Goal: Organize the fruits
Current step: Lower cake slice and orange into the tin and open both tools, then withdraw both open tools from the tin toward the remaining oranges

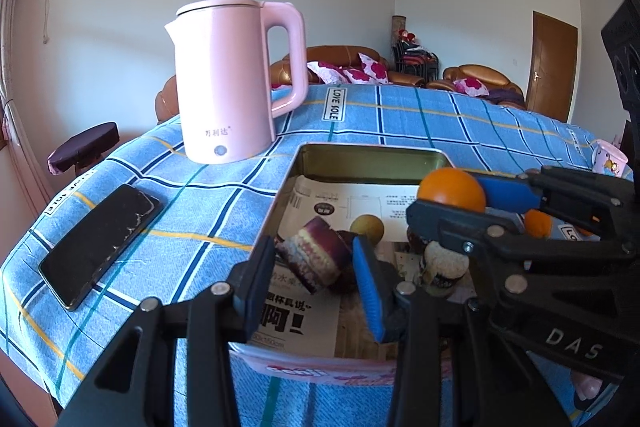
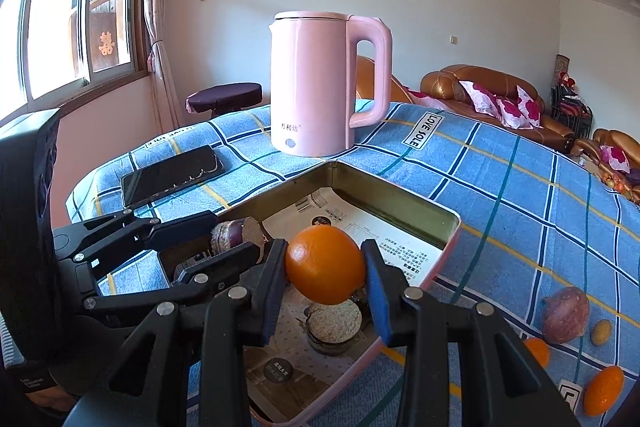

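Partly done: left tongs [image 1: 316,269] pinching a purple chunk [image 1: 316,253] and right tongs [image 2: 326,281] pinching an orange [image 2: 325,264], both over the tin [image 2: 448,227], neither let go yet. Already inside: a small yellow fruit [image 1: 367,228] and a cut piece with a pale face [image 2: 334,323] (kind unclear). Still out on the tabletop [image 2: 500,167] beside the tin: a reddish fruit [image 2: 565,315], a yellow one [image 2: 601,331] and two oranges [image 2: 604,389].

Right gripper [image 2: 325,277] clamps orange [image 2: 325,263] above tin [image 2: 448,227].
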{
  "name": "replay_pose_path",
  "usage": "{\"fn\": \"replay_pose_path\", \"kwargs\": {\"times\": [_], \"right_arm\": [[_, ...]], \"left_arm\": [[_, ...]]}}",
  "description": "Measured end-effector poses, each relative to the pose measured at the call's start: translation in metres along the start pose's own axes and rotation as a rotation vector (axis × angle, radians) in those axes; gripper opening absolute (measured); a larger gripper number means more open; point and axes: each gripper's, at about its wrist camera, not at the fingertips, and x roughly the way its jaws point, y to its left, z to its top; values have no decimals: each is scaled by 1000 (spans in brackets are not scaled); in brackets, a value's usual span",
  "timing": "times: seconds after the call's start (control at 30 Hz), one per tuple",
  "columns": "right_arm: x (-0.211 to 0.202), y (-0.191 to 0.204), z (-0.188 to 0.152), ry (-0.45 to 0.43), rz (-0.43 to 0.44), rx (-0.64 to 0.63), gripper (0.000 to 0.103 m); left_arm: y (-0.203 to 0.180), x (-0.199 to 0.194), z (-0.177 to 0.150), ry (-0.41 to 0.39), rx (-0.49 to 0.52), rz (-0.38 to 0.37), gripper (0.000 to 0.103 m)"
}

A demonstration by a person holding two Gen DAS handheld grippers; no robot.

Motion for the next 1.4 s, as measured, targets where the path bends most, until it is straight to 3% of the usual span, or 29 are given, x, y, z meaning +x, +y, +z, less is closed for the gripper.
{"fn": "replay_pose_path", "kwargs": {"times": [0.73,0.8,0.87,1.03,1.1,1.17,1.23,1.4], "right_arm": [[9,0,0,33,35,-2,39],[9,0,-1,32,36,-3,39],[10,0,-1,35,37,0,40],[7,2,0,27,46,2,44],[5,3,0,19,32,-4,49],[3,2,0,13,34,3,53],[-2,2,0,3,26,5,56],[-23,-5,-1,-39,-6,12,58]], "left_arm": [[-5,3,0,9,37,47,43],[-6,3,-1,13,40,45,48],[-8,1,-1,7,48,43,59],[-11,0,-1,-1,65,53,63],[-11,-1,-1,-5,59,40,70],[-12,-5,-1,-25,55,57,84],[-11,-8,0,-41,44,50,89],[-12,-18,6,-72,15,38,89]]}}
